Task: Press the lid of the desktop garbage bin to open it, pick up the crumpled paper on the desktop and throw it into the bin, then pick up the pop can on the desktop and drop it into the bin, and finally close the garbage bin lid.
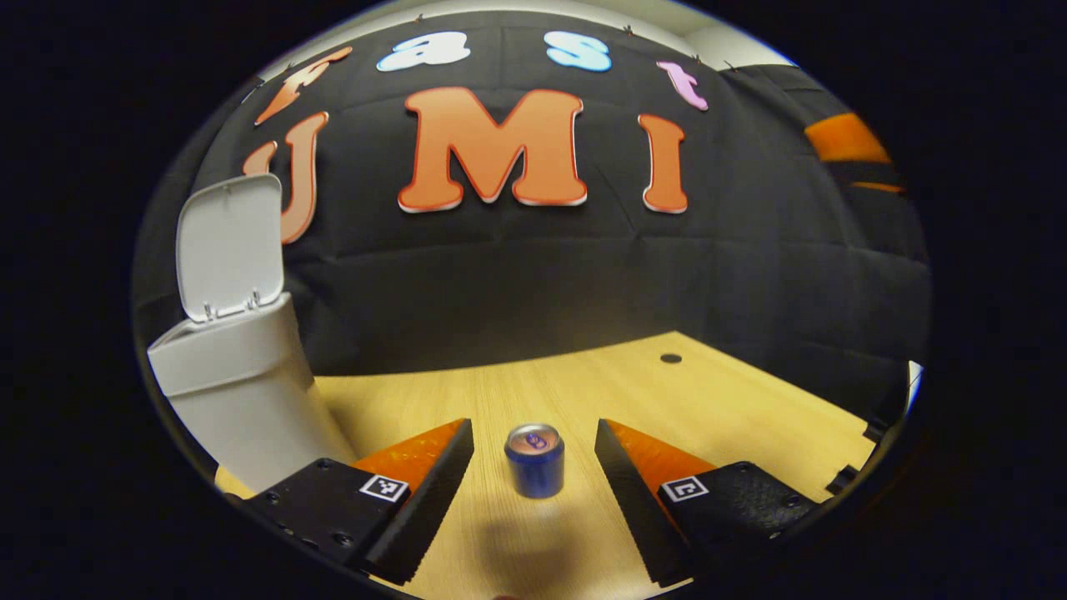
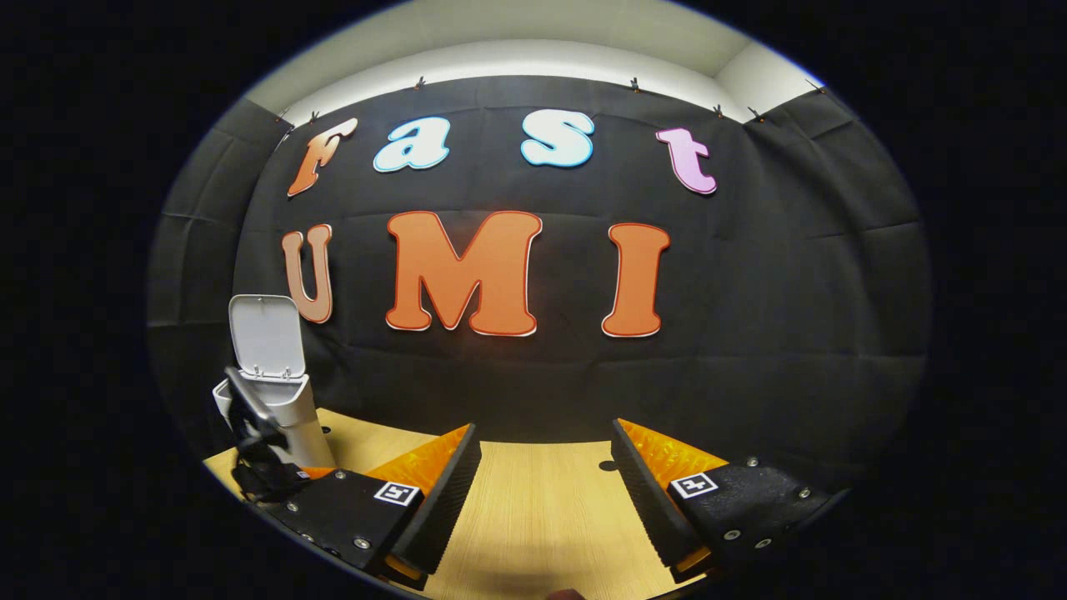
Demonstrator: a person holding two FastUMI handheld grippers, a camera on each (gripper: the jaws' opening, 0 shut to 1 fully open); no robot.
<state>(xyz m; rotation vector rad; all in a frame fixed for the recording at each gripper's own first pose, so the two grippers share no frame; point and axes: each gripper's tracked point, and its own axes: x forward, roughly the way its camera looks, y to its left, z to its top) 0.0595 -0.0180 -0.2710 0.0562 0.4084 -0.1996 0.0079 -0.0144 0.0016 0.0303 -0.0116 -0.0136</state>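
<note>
A small blue pop can [image 1: 534, 461] stands upright on the wooden desktop [image 1: 733, 408], in the gap between the fingers of my left gripper [image 1: 533, 432]. That gripper is open and neither finger touches the can. The white garbage bin [image 1: 242, 392] stands at the left with its lid [image 1: 227, 246] swung up. In the right gripper view the same bin [image 2: 288, 408] is far off at the left, lid [image 2: 267, 336] raised, with the other gripper [image 2: 254, 437] in front of it. My right gripper [image 2: 546, 433] is open over bare desktop, holding nothing.
The black cloth wall closes off the back of the desktop. A small dark round hole [image 1: 670, 358] lies in the wood near the far edge, also visible as a hole [image 2: 607, 466] beside the right gripper's right finger. The desk's right edge [image 1: 867, 433] runs close by.
</note>
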